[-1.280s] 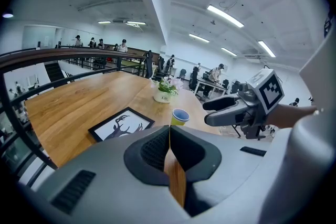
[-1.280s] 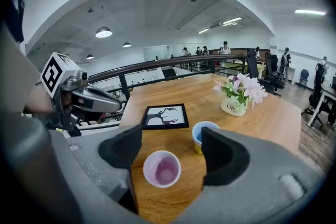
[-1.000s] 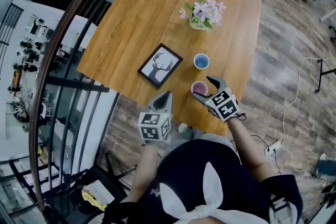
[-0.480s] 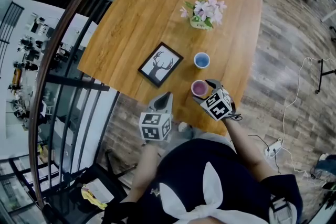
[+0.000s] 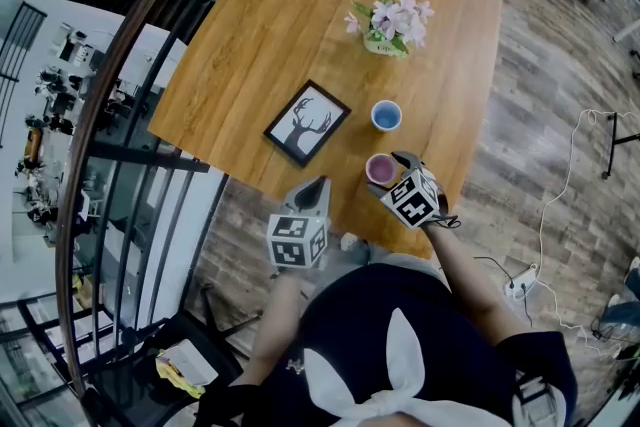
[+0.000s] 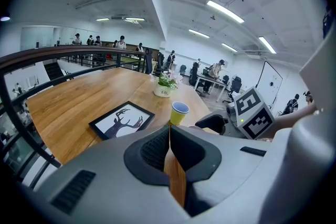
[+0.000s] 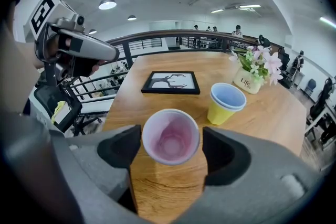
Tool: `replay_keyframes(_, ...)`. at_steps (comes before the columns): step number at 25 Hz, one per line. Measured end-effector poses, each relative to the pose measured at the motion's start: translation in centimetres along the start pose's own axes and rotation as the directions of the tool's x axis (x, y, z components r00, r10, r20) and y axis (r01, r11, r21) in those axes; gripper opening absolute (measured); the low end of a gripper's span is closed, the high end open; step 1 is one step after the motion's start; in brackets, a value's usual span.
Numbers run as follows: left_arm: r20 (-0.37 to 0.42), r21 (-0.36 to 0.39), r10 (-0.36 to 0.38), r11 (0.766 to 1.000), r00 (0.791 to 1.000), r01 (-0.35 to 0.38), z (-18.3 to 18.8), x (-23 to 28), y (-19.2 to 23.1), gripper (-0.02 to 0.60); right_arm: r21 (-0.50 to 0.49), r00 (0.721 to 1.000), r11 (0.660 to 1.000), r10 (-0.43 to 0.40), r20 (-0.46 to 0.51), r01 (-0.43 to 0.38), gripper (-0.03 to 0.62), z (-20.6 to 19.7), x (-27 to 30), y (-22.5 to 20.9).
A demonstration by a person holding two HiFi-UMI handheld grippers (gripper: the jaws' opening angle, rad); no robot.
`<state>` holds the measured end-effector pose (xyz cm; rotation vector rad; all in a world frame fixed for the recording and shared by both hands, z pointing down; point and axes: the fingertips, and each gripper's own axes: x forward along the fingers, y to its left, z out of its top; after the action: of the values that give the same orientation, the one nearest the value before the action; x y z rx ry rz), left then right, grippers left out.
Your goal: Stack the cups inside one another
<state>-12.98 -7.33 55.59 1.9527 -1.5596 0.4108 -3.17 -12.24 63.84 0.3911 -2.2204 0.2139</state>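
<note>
Right tool point(image 7: 171, 147) has slid in around the pink cup point(image 7: 170, 136), jaws apart on either side, not gripping yet; closing looks next. Yellow cup point(image 7: 226, 103) stands just ahead-right of it on the counter point(image 7: 173, 194). Left tool point(image 6: 169, 148), jaws together, empty, idles alongside.

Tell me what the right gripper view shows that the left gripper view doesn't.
Only the right gripper view looks down into the pink cup, which stands between the open right tongs. Only the left gripper view shows the left tongs shut together with nothing between them. Both views share the yellow cup, the deer picture and the flower pot on the wooden table.
</note>
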Motion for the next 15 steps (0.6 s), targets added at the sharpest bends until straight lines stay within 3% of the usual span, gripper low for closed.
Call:
replay_keyframes(6, -0.004, 0.001, 0.001, 1.0, 1.0, -0.001, -0.1, 0.11, 0.29, 0.023, -0.015, 1.0, 1.0, -0.002, -0.014, 0.002, 0.331, -0.16, 0.09, 0.02)
replay_keyframes(15, -0.005, 0.008, -0.006, 1.0, 1.0, 0.006, -0.13, 0.34, 0.4, 0.023, -0.007, 1.0, 1.0, -0.015, 0.004, 0.015, 0.33, 0.23, -0.47, -0.39)
